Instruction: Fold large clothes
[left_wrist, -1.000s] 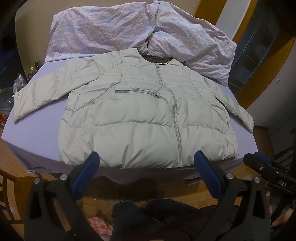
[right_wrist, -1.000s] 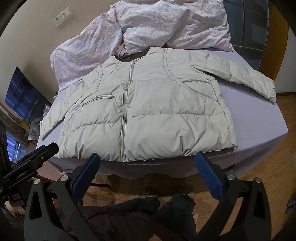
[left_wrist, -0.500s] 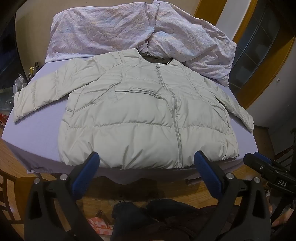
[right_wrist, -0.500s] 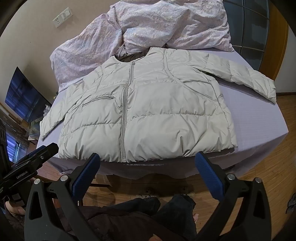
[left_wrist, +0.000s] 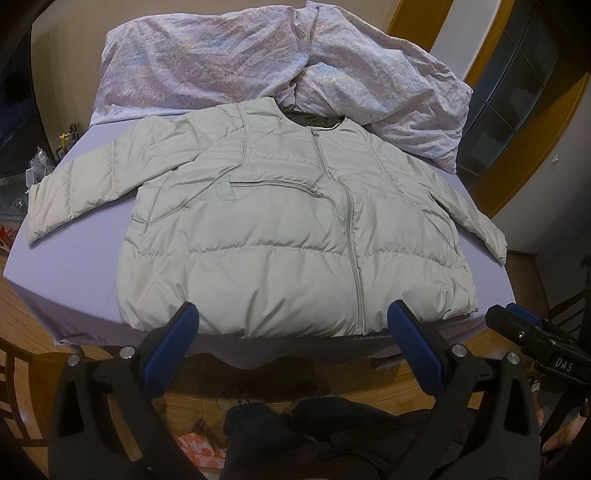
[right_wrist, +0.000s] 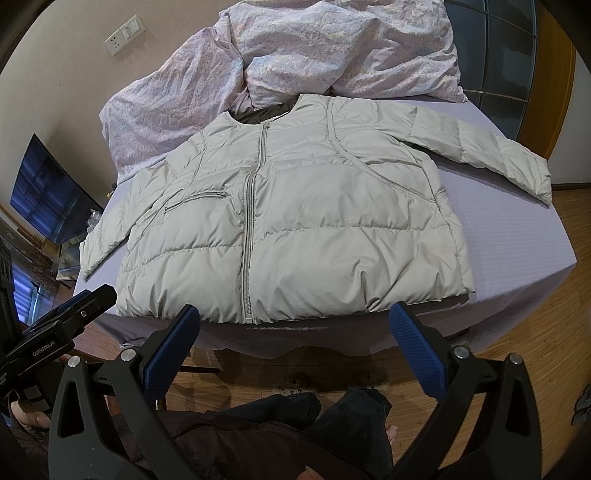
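At 6 o'clock in each wrist view, the left claw and the right claw hang with blue pads spread wide, holding nothing, just short of the bed's near edge. Beyond them the pale puffer jacket lies flat on the lavender sheet, zipped, hem nearest, sleeves reaching toward 9 and 3 o'clock. At 12 o'clock a crumpled floral quilt touches the collar.
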